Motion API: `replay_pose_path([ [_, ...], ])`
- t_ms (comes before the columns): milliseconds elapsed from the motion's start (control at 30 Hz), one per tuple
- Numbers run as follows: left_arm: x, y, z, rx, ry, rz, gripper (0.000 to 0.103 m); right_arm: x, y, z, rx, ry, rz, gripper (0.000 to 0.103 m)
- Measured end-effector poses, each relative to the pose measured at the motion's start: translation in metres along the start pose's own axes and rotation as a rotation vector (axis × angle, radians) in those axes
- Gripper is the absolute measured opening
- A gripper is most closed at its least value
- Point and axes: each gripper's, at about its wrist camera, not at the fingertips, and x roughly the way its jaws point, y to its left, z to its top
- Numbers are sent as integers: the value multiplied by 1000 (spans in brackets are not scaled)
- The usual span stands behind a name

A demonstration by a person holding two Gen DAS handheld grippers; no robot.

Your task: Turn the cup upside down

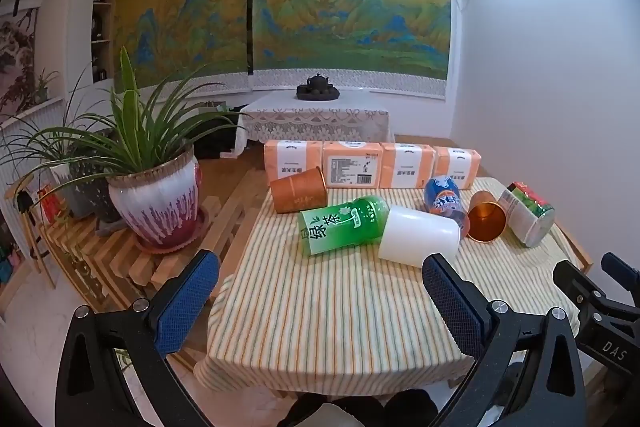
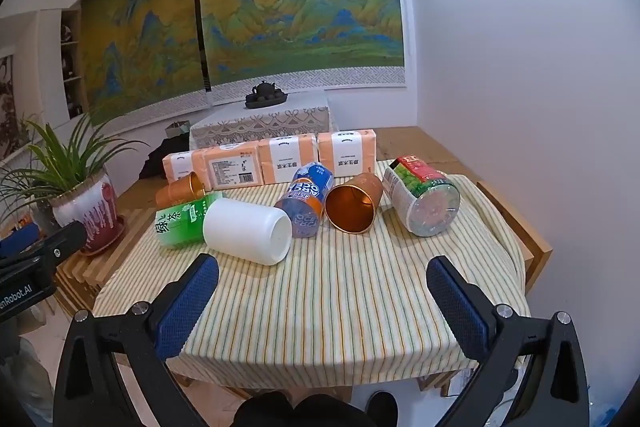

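Observation:
A white cup [image 1: 418, 234] lies on its side on the striped tablecloth [image 1: 340, 307]; in the right wrist view the white cup [image 2: 246, 231] shows its base end toward me. An orange metal cup [image 1: 486, 221] lies on its side with its mouth toward me, also in the right wrist view [image 2: 352, 203]. A second orange cup [image 1: 298, 190] lies at the back left, also in the right wrist view [image 2: 180, 190]. My left gripper [image 1: 320, 303] is open and empty, in front of the white cup. My right gripper [image 2: 322, 301] is open and empty above the cloth [image 2: 340, 307].
A green tea bottle [image 1: 344, 225], a blue soda bottle [image 1: 446, 203] and a clear jar [image 1: 528, 213] lie on the cloth. Orange tissue packs [image 1: 372, 165] line the back edge. A potted plant [image 1: 156, 199] stands on a slatted bench to the left. A white wall is close on the right.

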Motion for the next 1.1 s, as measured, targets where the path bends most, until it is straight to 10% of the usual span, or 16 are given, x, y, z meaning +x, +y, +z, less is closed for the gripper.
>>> replay_pose_path([
  [1100,8,5,0,-6,30,-11,103,6,1,-6,-2,19,5,103],
])
